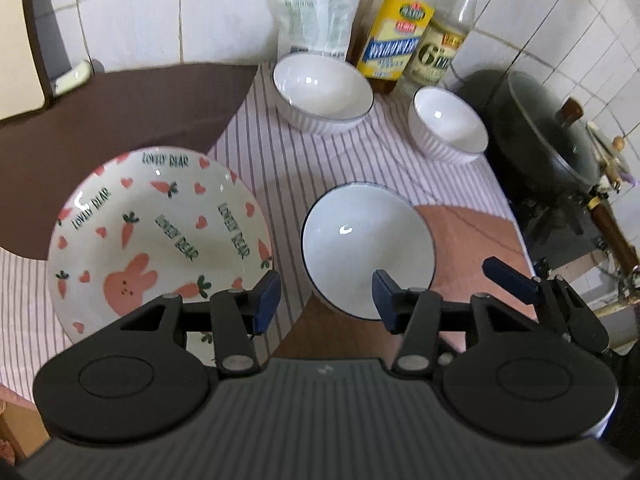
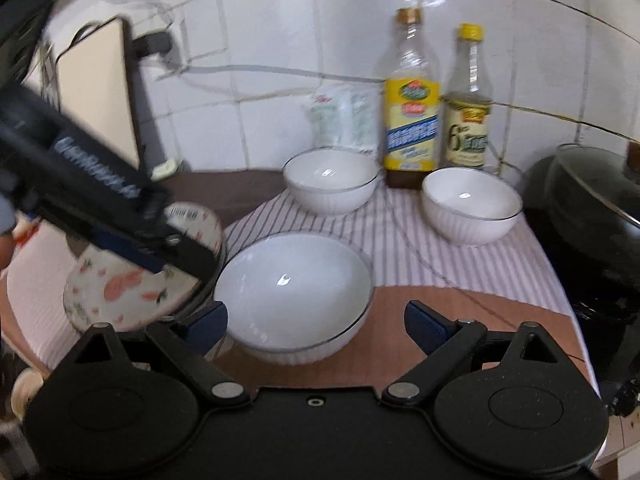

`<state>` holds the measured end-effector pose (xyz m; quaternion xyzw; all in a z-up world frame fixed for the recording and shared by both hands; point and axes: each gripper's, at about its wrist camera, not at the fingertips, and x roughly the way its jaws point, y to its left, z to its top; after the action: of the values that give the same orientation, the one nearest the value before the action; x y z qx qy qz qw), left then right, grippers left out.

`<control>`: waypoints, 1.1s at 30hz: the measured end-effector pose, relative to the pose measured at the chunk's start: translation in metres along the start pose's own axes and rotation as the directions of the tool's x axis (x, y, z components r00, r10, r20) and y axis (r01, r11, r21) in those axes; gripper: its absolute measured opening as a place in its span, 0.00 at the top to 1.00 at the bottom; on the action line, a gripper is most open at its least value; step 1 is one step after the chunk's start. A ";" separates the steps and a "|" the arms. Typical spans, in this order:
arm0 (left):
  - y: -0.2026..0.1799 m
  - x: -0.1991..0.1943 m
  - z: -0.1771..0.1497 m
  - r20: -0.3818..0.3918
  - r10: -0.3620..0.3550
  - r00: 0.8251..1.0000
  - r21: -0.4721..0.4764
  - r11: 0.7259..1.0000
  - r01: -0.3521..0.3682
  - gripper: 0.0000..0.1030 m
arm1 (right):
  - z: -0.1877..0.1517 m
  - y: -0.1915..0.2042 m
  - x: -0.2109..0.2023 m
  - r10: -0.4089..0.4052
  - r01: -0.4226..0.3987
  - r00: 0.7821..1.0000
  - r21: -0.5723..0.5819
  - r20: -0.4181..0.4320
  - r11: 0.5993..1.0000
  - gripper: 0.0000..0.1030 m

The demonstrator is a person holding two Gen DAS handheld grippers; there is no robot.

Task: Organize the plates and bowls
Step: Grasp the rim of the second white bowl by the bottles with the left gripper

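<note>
A rabbit-and-carrot patterned plate (image 1: pixel 156 236) lies at the left of the striped cloth (image 1: pixel 280 160); it also shows in the right wrist view (image 2: pixel 120 284), partly hidden by the other gripper. A large white bowl (image 1: pixel 366 244) stands near me, also seen in the right wrist view (image 2: pixel 296 292). Two more white bowls (image 1: pixel 322 92) (image 1: pixel 450 124) stand at the back, in the right wrist view too (image 2: pixel 332 180) (image 2: pixel 472 204). My left gripper (image 1: pixel 326 296) is open and empty, between plate and near bowl. My right gripper (image 2: pixel 316 324) is open, with the near bowl between its fingers.
Two bottles (image 2: pixel 410 104) (image 2: pixel 468 104) and a plastic bag (image 2: pixel 344 120) stand against the tiled wall. A dark lidded wok (image 2: pixel 600 208) sits on the stove at the right. A cutting board (image 2: pixel 96 96) leans at the left wall.
</note>
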<state>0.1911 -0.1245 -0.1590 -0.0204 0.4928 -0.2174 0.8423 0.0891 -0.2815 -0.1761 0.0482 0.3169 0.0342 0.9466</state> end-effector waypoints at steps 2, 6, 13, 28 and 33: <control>-0.003 -0.008 0.002 0.017 0.008 1.000 0.010 1.000 -0.008 0.51 | 0.006 -0.008 -0.004 -0.007 0.006 1.000 0.038 0.018 0.999 0.06; -0.007 -0.015 0.009 0.044 0.004 0.999 0.027 1.000 -0.005 0.50 | 0.019 -0.023 -0.008 -0.029 0.023 0.998 0.099 0.057 0.995 0.06; -0.019 -0.006 0.031 0.093 -0.034 0.995 0.052 0.998 0.029 0.50 | 0.038 -0.055 0.003 -0.097 0.067 0.989 0.250 0.110 0.966 0.06; -0.041 0.078 0.089 0.189 -0.130 0.973 0.057 0.991 0.122 0.52 | 0.037 -0.101 0.089 -0.265 0.194 0.962 0.517 0.067 0.834 0.14; -0.055 0.114 0.105 0.160 -0.180 0.970 0.087 0.982 0.168 0.53 | 0.040 -0.118 0.109 -0.328 0.252 0.944 0.563 0.035 0.787 0.20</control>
<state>0.3082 -0.2370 -0.1844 -0.0511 0.4082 -0.3059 0.8586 0.2043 -0.3911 -0.2227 0.2714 0.2541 -0.2076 0.9048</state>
